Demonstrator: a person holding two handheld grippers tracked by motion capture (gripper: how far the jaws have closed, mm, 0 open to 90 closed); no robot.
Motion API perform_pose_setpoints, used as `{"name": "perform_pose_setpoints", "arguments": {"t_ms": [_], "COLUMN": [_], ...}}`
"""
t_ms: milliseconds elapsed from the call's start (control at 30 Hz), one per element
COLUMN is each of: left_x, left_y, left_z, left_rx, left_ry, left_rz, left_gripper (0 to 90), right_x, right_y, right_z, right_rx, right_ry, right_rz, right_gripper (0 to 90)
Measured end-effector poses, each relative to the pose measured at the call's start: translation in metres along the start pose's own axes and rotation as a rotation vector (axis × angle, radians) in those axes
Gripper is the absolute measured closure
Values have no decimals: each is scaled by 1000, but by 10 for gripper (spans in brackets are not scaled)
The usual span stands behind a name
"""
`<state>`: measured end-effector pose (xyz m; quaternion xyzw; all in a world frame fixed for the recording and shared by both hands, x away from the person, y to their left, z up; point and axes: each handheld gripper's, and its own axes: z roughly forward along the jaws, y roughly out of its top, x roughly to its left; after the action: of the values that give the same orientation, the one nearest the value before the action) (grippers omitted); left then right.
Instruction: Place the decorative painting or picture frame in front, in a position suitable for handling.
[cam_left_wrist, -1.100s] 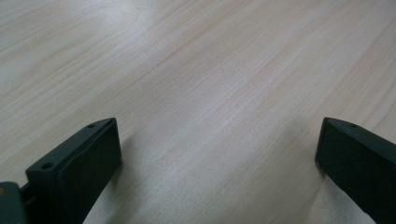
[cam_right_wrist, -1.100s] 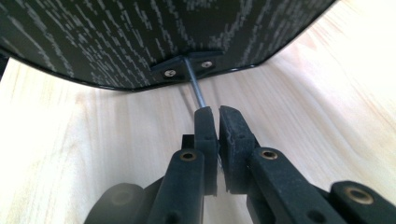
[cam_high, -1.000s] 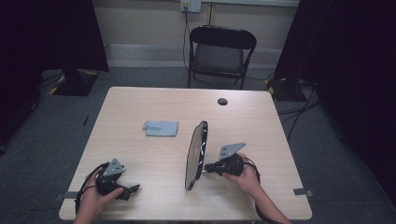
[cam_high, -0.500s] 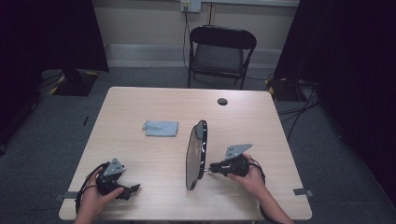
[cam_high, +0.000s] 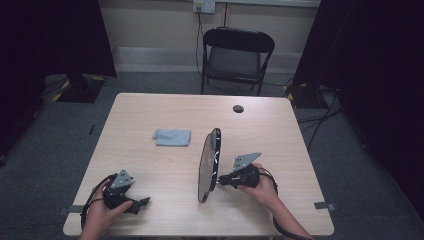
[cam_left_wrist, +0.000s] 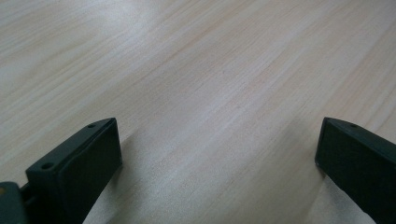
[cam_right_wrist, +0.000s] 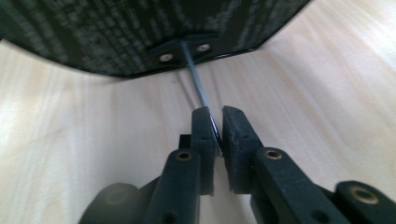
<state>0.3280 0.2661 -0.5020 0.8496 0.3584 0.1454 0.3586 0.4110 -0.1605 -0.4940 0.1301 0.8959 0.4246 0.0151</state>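
An oval mirror with a black rim stands on edge on the table, its glass facing left. My right gripper reaches it from the right. In the right gripper view the dark patterned back of the mirror carries a thin metal stand rod, and that rod runs down between the jaws of my right gripper. Those jaws have just been closing and pinch the rod. My left gripper rests near the table's front left, open over bare wood.
A folded blue cloth lies left of the mirror's top. A small black round thing sits near the far edge. A black folding chair stands behind the table, with dark curtains on both sides.
The mirror has turned slightly, showing a narrower face than a second ago. My right hand shifted only a little beside it. The left gripper has not moved.
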Motion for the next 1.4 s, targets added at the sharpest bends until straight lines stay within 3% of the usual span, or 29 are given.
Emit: {"name": "perform_pose_setpoints", "arguments": {"t_ms": [200,567,900,1400], "left_x": [0,0,0,0], "left_y": [0,0,0,0], "left_z": [0,0,0,0], "left_rx": [0,-1,-1,-1], "left_ry": [0,2,2,4], "left_rz": [0,-1,-1,-2], "left_gripper": [0,0,0,0], "right_x": [6,1,-12,-19], "right_y": [0,-8,-30,-51], "right_z": [0,-11,-36,-65], "right_rx": [8,5,-11,-3], "right_ry": [19,-9,-35,-89], "right_rz": [-10,11,50,95], "right_gripper": [893,894,894,891]}}
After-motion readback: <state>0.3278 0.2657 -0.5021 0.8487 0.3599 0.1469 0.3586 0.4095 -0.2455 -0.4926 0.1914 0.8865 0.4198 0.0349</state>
